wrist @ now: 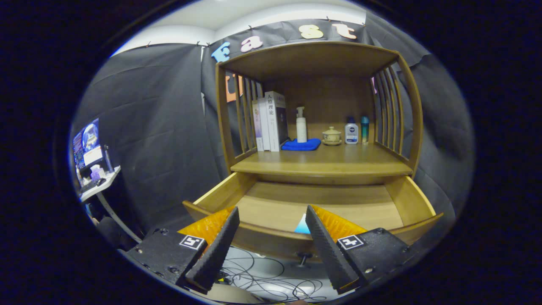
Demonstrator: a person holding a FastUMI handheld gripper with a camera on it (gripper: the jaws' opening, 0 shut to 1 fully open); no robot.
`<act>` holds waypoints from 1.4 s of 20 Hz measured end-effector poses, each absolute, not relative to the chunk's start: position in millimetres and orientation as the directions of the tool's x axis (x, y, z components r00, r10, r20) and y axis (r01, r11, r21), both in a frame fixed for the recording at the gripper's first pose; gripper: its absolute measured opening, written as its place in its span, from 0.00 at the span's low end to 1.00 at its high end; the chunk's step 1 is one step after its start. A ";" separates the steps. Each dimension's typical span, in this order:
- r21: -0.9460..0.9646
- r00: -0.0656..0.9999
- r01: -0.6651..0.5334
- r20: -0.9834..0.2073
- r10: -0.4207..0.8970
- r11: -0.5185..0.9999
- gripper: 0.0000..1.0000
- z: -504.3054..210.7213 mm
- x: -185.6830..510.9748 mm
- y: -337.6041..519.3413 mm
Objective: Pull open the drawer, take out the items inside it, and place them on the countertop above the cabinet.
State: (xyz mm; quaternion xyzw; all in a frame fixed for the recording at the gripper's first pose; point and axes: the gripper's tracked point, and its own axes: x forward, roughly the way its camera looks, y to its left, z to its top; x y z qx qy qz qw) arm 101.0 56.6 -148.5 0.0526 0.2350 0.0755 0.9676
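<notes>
The wooden drawer stands pulled open under the cabinet's countertop. The gripper hovers at its front rim, fingers spread wide apart, holding nothing. Just beside the right finger, a small light-blue item, perhaps a packet, lies inside the drawer near the front.

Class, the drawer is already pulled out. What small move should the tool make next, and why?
Probably lower the tool forward into the drawer toward the blue item lying near its front edge. The fingers are spread open and grip nothing, the drawer is out, and the countertop above has bare room in front.
</notes>
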 end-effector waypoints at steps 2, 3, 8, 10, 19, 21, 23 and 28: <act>0.120 0.871 -0.106 -0.467 0.151 0.987 0.99 -148.0 116.8 50.7; 0.111 0.868 -0.097 -0.477 0.138 0.989 0.99 -148.8 125.5 48.5; 0.078 0.806 -0.066 -0.584 0.099 0.995 0.99 -169.3 159.0 45.6; 0.084 0.755 -0.046 -0.650 0.089 0.995 0.99 -184.8 167.9 47.7; 0.021 0.522 0.042 -0.853 -0.004 0.999 0.99 -255.4 189.0 35.7; 0.030 0.463 0.061 -0.886 -0.002 0.998 0.99 -270.1 188.8 33.6; 0.063 0.395 0.090 -0.918 0.023 0.994 0.99 -281.2 183.4 34.7; 0.116 0.267 0.194 -0.962 0.062 0.974 0.99 -293.6 179.1 27.1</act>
